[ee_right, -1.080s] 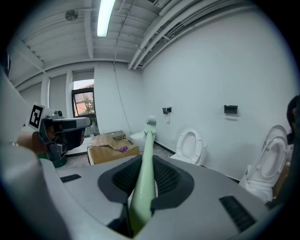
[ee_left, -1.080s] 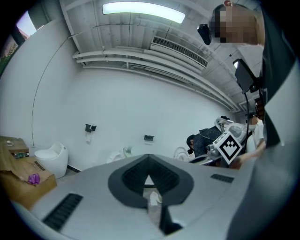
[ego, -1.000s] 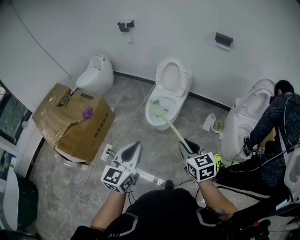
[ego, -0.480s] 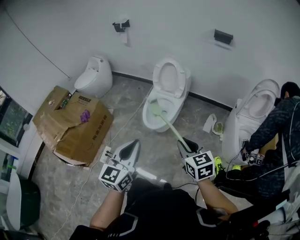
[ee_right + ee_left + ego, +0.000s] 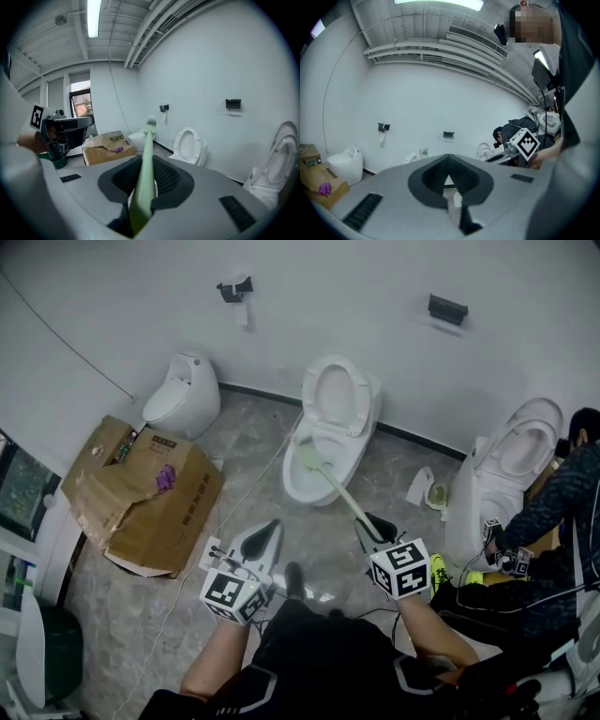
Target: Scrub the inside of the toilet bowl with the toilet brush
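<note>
The right hand-held gripper (image 5: 371, 527) is clenched on the pale green handle of the toilet brush (image 5: 339, 493), which runs straight ahead from its jaws. Beside it, the left hand-held gripper (image 5: 267, 532) is closed on nothing. Farther ahead, the brush head lies over the left side of the toilet bowl (image 5: 305, 488). Whether it touches the bowl cannot be told.

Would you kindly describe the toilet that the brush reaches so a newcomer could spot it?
Three white toilets stand along the back wall. It is the middle one, lid raised; unlike its neighbours, the green toilet brush held by the right gripper reaches its bowl.
</note>
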A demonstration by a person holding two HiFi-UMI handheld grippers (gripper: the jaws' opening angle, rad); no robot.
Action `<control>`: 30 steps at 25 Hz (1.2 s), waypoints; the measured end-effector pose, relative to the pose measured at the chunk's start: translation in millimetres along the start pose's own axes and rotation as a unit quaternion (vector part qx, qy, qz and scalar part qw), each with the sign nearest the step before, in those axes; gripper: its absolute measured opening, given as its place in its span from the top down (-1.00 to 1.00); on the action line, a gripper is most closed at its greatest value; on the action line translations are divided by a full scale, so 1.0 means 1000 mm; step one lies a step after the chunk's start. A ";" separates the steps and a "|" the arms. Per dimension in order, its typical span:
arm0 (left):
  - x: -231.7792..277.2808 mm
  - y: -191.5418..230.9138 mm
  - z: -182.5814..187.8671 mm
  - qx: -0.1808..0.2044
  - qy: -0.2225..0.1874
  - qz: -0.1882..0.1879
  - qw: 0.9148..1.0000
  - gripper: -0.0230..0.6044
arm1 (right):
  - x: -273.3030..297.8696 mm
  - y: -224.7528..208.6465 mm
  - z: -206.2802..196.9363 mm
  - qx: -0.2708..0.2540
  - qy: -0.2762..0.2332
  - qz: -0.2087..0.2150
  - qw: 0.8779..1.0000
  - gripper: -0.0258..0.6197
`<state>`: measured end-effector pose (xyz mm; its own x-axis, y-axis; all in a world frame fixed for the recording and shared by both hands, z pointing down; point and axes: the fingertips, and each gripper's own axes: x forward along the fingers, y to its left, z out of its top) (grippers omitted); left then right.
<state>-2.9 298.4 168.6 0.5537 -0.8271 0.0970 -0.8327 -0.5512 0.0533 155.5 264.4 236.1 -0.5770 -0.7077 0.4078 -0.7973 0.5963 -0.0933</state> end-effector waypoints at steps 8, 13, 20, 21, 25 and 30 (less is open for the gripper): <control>0.024 0.051 0.006 -0.007 0.000 -0.007 1.000 0.93 | 0.048 -0.005 0.025 -0.001 0.008 -0.007 1.000 0.67; 0.041 0.088 0.007 -0.008 0.000 -0.012 1.000 0.92 | 0.081 -0.007 0.037 -0.002 0.012 -0.009 1.000 0.67; 0.062 0.134 0.013 -0.008 -0.006 -0.032 0.999 0.93 | 0.127 -0.010 0.056 0.001 0.017 -0.017 1.000 0.67; 0.065 0.140 0.014 -0.007 -0.007 -0.036 0.999 0.93 | 0.133 -0.011 0.059 0.003 0.018 -0.019 1.000 0.67; 0.074 0.166 0.017 -0.005 -0.007 -0.047 0.999 0.93 | 0.156 -0.011 0.071 0.004 0.022 -0.028 0.999 0.67; 0.084 0.200 0.016 -0.011 -0.003 -0.059 0.998 0.93 | 0.184 -0.007 0.083 0.007 0.026 -0.038 0.999 0.67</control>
<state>-122.8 117.2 171.0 0.6474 -0.7576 0.0830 -0.7620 -0.6420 0.0848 40.6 98.2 236.5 -0.5044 -0.7297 0.4616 -0.8415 0.5352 -0.0734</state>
